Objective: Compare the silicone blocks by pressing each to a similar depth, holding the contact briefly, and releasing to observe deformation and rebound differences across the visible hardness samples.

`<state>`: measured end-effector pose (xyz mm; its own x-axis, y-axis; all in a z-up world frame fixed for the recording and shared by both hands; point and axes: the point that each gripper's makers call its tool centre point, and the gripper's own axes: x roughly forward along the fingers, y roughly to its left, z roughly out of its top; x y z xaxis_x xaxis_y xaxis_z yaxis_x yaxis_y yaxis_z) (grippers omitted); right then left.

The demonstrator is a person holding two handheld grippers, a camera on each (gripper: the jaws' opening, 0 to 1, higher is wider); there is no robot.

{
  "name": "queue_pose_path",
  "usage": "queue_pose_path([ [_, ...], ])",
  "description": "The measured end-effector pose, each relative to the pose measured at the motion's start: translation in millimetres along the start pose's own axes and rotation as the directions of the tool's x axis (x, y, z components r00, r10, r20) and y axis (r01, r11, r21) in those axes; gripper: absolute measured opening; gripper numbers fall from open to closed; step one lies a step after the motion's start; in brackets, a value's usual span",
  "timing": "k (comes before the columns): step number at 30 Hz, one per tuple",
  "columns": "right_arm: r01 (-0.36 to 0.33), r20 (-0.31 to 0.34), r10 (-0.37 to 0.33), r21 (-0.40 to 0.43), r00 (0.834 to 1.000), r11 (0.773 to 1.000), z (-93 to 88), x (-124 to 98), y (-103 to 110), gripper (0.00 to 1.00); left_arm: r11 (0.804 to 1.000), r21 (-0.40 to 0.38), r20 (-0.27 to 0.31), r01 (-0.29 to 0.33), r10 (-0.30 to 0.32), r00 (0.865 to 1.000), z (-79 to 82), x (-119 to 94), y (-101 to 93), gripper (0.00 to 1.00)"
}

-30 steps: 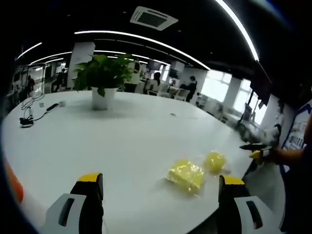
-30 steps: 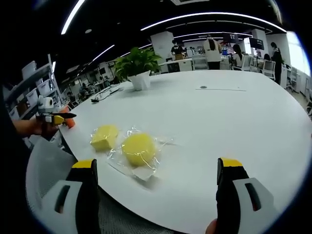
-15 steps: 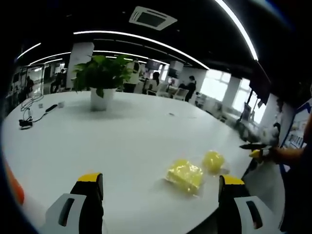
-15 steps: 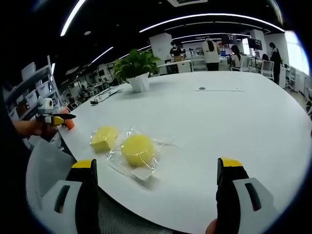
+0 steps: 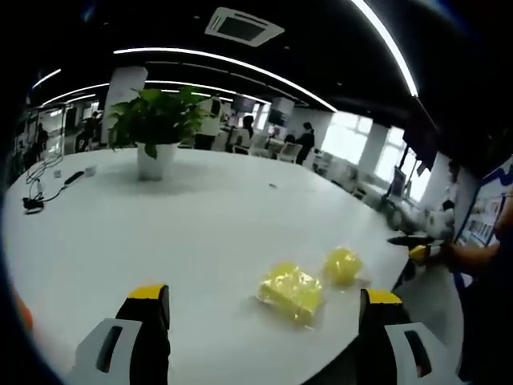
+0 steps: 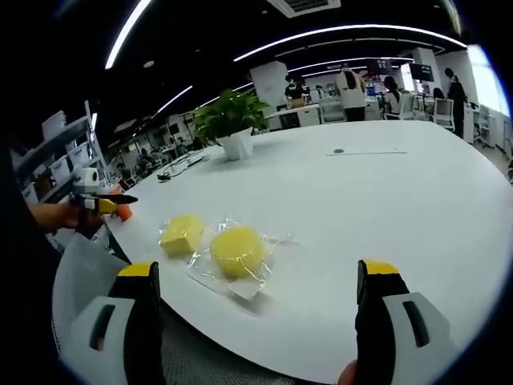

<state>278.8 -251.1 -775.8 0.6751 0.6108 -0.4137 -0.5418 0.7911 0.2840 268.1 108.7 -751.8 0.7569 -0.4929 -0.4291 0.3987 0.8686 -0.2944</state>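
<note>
Two yellow silicone blocks lie near the edge of a white table (image 5: 184,233). In the right gripper view, a squarish block (image 6: 182,234) sits left of a rounder block (image 6: 237,250) that rests on clear plastic wrap. In the left gripper view, the squarish block (image 5: 290,289) is nearer and the round one (image 5: 343,265) lies behind it. My left gripper (image 5: 264,295) is open, short of the blocks and touching nothing. My right gripper (image 6: 260,269) is open too, above the table edge. Each gripper appears in the other's view, held by a hand: the right gripper (image 5: 413,245) and the left gripper (image 6: 108,200).
A potted plant (image 5: 154,156) (image 6: 236,143) stands far back on the table, with cables (image 5: 36,196) at the far left. A grey chair (image 6: 80,277) sits below the table edge. People sit and stand at desks in the background.
Both views have shifted slightly with the hands. The blocks lie where they were and both grippers' jaws stay open.
</note>
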Motion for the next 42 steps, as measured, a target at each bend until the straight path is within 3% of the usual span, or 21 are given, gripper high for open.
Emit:
queue_pose_path([
  [7,-0.001,-0.005,0.001,0.000,1.000,1.000,-0.6,0,2,0.96,0.999,-0.043,-0.030,0.003,-0.004,1.000,-5.1,18,0.5,0.97],
  [9,0.000,-0.005,0.000,0.004,1.000,1.000,-1.3,-1,1,0.96,0.995,-0.096,-0.027,0.012,-0.015,1.000,-8.4,26,1.2,0.96],
  [14,0.000,-0.006,0.000,0.005,1.000,1.000,-2.6,-3,3,0.96,0.960,-0.280,-0.016,0.025,-0.030,0.999,-19.7,49,11.0,0.87],
  [16,0.002,-0.006,-0.002,0.004,1.000,1.000,-2.2,-4,3,0.96,0.949,-0.314,-0.015,0.023,-0.029,0.999,-21.9,53,13.0,0.74],
  [18,0.007,0.004,-0.007,0.013,1.000,1.000,-0.6,-6,2,0.96,0.940,-0.338,-0.034,0.032,-0.046,0.998,-31.0,62,15.4,0.72],
  [20,0.007,0.003,-0.007,0.012,1.000,1.000,-1.2,-6,4,0.96,0.915,-0.402,-0.056,0.047,-0.076,0.996,-39.7,68,13.3,0.68],
  [21,0.008,0.002,-0.008,0.010,1.000,1.000,-1.8,-6,4,0.96,0.912,-0.407,-0.049,0.053,-0.080,0.996,-40.2,71,14.0,0.65],
  [23,0.007,-0.002,-0.007,0.010,1.000,1.000,-3.3,-7,6,0.96,0.873,-0.484,-0.041,0.070,-0.102,0.994,-44.7,77,12.0,0.54],
  [26,0.007,-0.015,-0.007,0.008,1.000,1.000,-6.8,-7,6,0.96,0.798,-0.597,-0.024,0.086,-0.125,0.992,-54.1,86,12.9,0.39],
  [27,0.009,-0.020,-0.009,0.008,1.000,1.000,-7.6,-7,6,0.96,0.761,-0.642,-0.007,0.092,-0.125,0.992,-54.6,88,12.9,0.34],
  [29,0.010,-0.018,-0.010,0.006,1.000,1.000,-7.2,-7,6,0.96,0.723,-0.681,0.019,0.116,-0.141,0.990,-55.6,91,12.0,0.25],
  [30,0.012,-0.015,-0.012,0.008,1.000,1.000,-6.4,-7,6,0.96,0.713,-0.692,0.009,0.112,-0.147,0.989,-59.1,92,11.8,0.23],
  [33,0.012,-0.007,-0.012,0.013,1.000,1.000,-5.4,-8,8,0.96,0.725,-0.681,-0.022,0.098,-0.155,0.988,-68.0,95,8.9,0.11],
  [34,0.012,-0.012,-0.012,0.010,1.000,1.000,-7.1,-8,9,0.96,0.689,-0.715,0.009,0.119,-0.161,0.987,-63.5,96,7.5,0.10],
  [35,0.013,-0.016,-0.013,0.006,1.000,1.000,-8.8,-9,9,0.96,0.680,-0.721,0.018,0.131,-0.172,0.985,-62.1,96,5.2,0.06],
  [36,0.014,-0.019,-0.014,0.006,1.000,1.000,-10.0,-9,9,0.96,0.690,-0.706,0.037,0.162,-0.193,0.981,-59.9,96,1.9,0.03],
  [37,0.014,-0.020,-0.014,0.007,1.000,1.000,-11.0,-10,8,0.96,0.700,-0.701,0.018,0.139,-0.178,0.984,-62.6,96,3.4,0.03],
  [39,0.016,-0.023,-0.016,0.013,1.000,1.000,-12.7,-11,8,0.96,0.672,-0.727,0.023,0.145,-0.188,0.982,-60.4,95,1.1,0.00],
  [42,0.019,-0.032,-0.019,0.017,0.999,1.000,-15.0,-11,5,0.96,0.675,-0.719,0.029,0.167,-0.211,0.977,-55.6,94,-3.6,0.00],
])
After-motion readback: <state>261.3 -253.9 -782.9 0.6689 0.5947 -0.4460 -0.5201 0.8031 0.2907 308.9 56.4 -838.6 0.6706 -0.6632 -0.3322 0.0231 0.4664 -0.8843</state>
